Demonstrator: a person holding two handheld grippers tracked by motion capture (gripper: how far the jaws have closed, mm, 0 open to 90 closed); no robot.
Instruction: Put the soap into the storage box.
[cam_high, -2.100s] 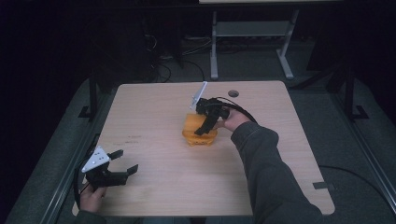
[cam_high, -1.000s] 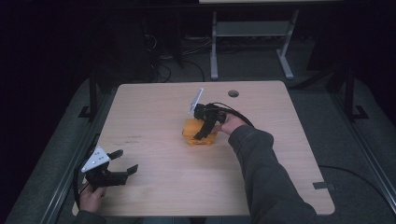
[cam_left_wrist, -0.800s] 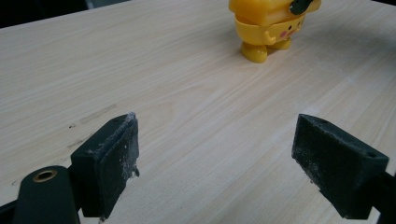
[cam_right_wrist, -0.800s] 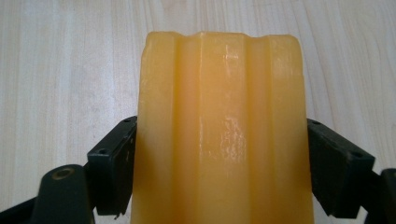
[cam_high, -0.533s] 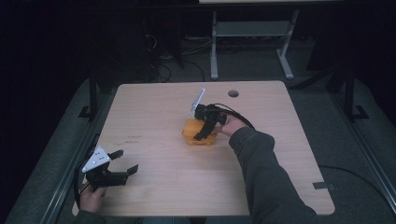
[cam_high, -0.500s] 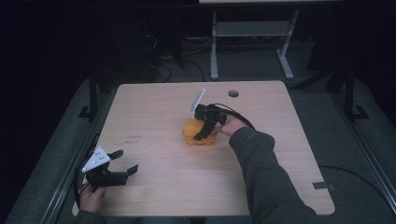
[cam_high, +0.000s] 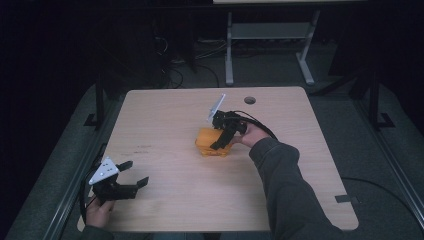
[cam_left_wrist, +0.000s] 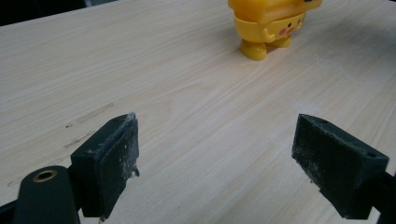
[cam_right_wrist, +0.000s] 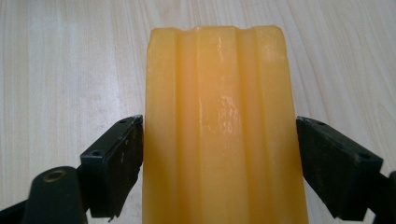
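1. Dark floor and the legs of a white stand (cam_high: 265, 35) lay beyond the wooden table (cam_high: 165, 120), which had a small round hole (cam_high: 250, 100) near its far edge.
2. Near the middle of the table stood a yellow toy (cam_high: 207, 142), just on the person's side of that hole.
3. From the left gripper view the toy (cam_left_wrist: 268, 25) showed two stubby feet, a small arm and a pink cheek spot; no brand, label or writing could be read on it.
4. The right gripper (cam_high: 222, 137) came down over the toy from the hole's side, held by a hand in a grey sleeve (cam_high: 285, 190).
5. In the right gripper view its jaws straddled the toy's ribbed top (cam_right_wrist: 219, 130), the left pad touching or almost touching the side, the right pad just beside it; a firm grip could not be told.
6. The left gripper (cam_high: 132, 175) hovered near the table's front left corner, well apart from the toy.
7. Its jaws stood wide apart, with bare wood between the pads (cam_left_wrist: 112, 163).
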